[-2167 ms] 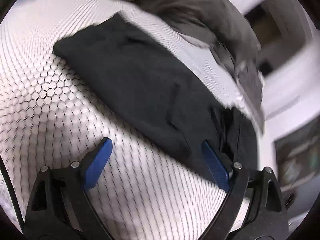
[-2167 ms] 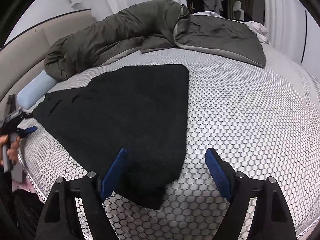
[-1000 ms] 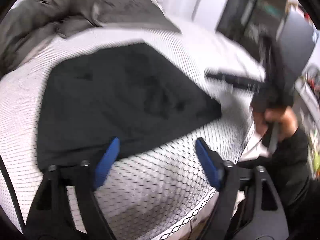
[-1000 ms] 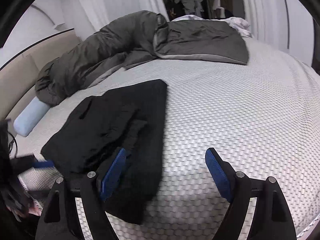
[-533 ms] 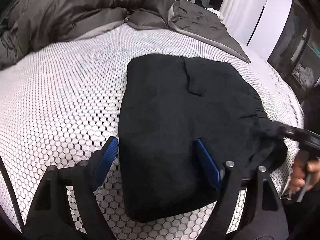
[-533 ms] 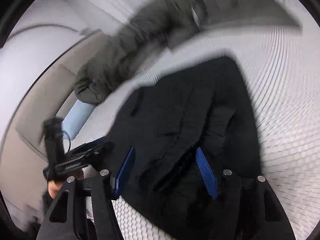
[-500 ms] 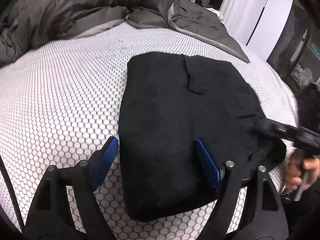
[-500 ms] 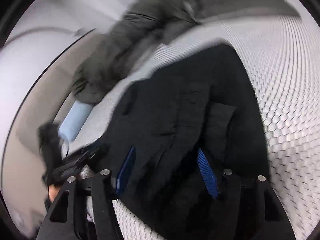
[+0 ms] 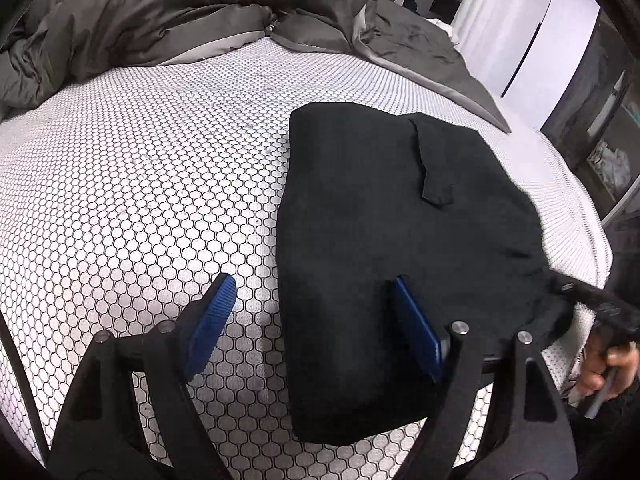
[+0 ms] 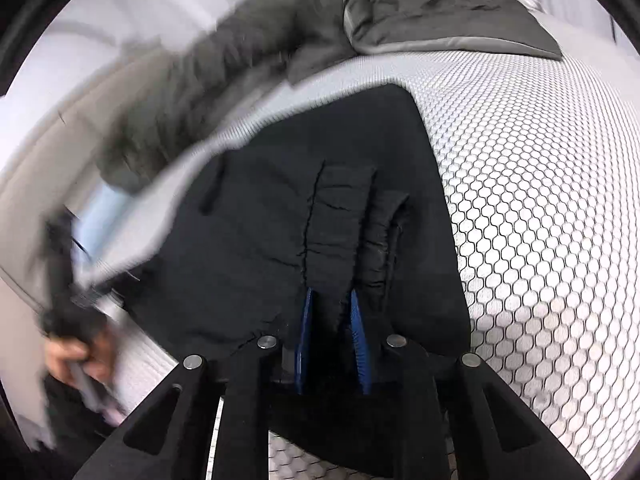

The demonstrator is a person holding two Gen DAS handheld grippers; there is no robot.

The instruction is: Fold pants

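No readable text, label, brand, number or sign anywhere in either view.

Matt black cloth pants (image 9: 380,216) — honeycomb-textured mattress cover (image 9: 140,184), soft-looking

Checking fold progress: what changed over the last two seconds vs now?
The black pants went from a wide flat spread to a narrower folded stack. The right gripper, wide open before, is closing with a bunched fold of the pants between its pads. The left gripper swung round to straddle the stack's near left edge, jaws open, gripping nothing. Unchanged: grey duvet heaped at the far side of the honeycomb-patterned mattress.
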